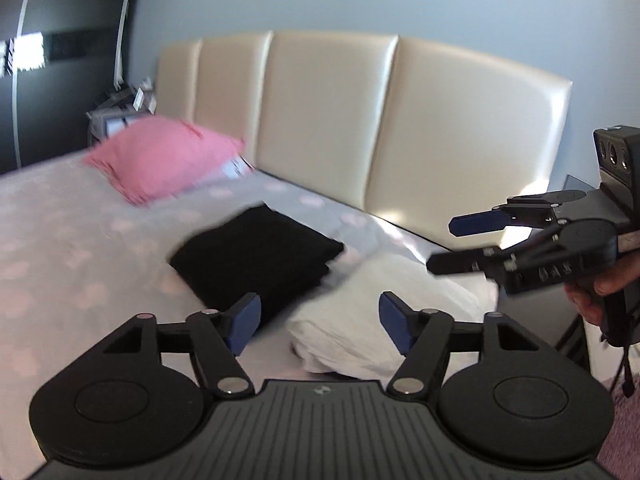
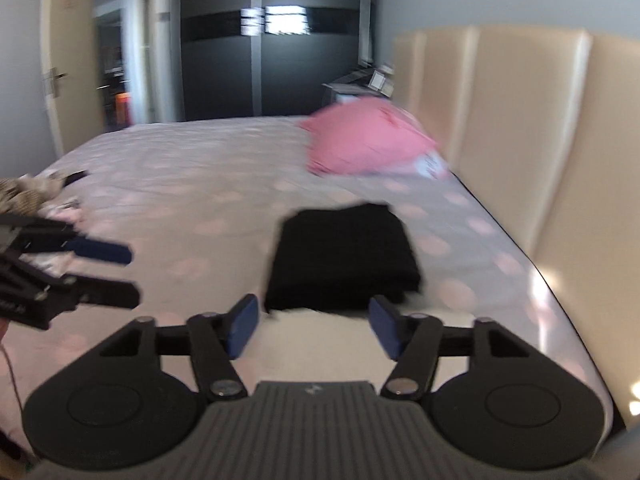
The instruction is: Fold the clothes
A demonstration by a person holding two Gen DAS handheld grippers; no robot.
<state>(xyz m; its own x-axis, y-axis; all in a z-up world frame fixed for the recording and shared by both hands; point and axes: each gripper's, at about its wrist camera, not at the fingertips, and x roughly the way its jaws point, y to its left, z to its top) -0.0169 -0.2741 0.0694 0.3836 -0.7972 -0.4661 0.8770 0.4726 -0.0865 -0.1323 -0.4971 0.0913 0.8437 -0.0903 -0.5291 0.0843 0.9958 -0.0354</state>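
Note:
A folded black garment (image 1: 256,256) lies on the bed (image 1: 60,248), near the headboard side; it also shows in the right wrist view (image 2: 344,260). A folded white garment (image 1: 384,320) lies just in front of it, and shows as a white patch (image 2: 316,332) in the right wrist view. My left gripper (image 1: 320,324) is open and empty above both garments. My right gripper (image 2: 312,326) is open and empty above the white garment. Each gripper shows in the other's view: the right gripper (image 1: 440,244) and the left gripper (image 2: 134,276), both open.
A pink pillow (image 1: 160,156) lies by the cream padded headboard (image 1: 332,120). A heap of unfolded clothes (image 2: 36,196) lies at the bed's far left. A dark wardrobe (image 2: 256,48) and an open door (image 2: 64,64) stand beyond the bed.

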